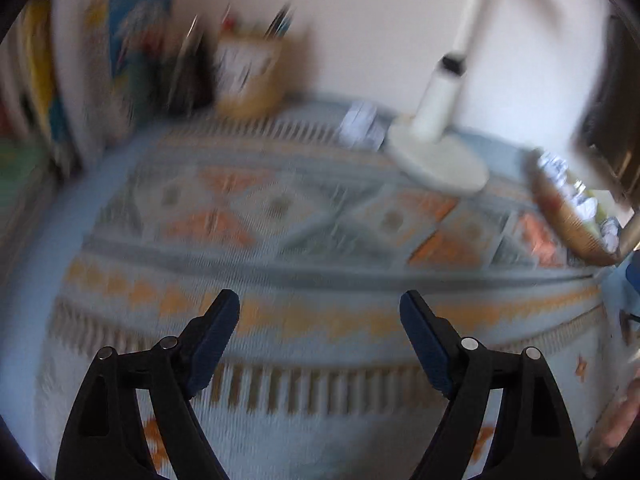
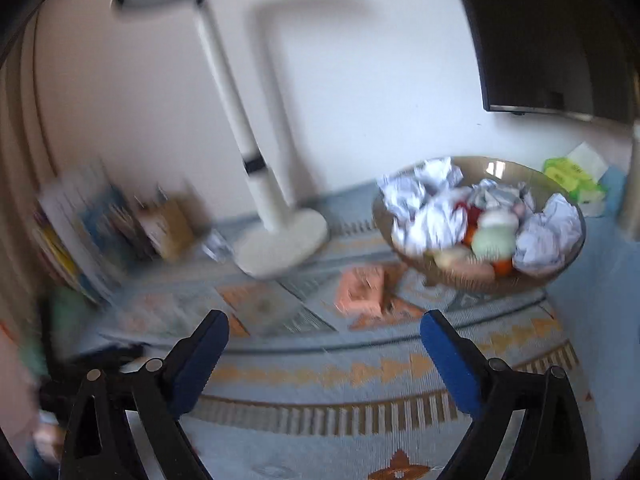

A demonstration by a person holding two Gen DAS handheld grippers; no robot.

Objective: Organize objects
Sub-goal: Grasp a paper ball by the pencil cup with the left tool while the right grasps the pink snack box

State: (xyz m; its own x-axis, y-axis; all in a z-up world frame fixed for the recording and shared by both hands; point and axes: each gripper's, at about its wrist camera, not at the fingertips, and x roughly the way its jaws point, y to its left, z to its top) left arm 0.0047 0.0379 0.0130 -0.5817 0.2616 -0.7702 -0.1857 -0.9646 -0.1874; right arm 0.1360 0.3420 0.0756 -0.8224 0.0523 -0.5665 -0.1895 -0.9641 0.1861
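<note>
Both grippers stood spread and empty over the patterned cloth (image 2: pixel 328 364). Bowl (image 2: pixel 404 256) of crumpled paper and small items lay at two o'clock from the right gripper (image 2: pixel 324 344), nearer that hand; from the left gripper (image 1: pixel 320 320) it sat far off at three o'clock. A pale wad (image 1: pixel 360 124) by the lamp base (image 1: pixel 436 160), possibly paper, lay at twelve o'clock
</note>
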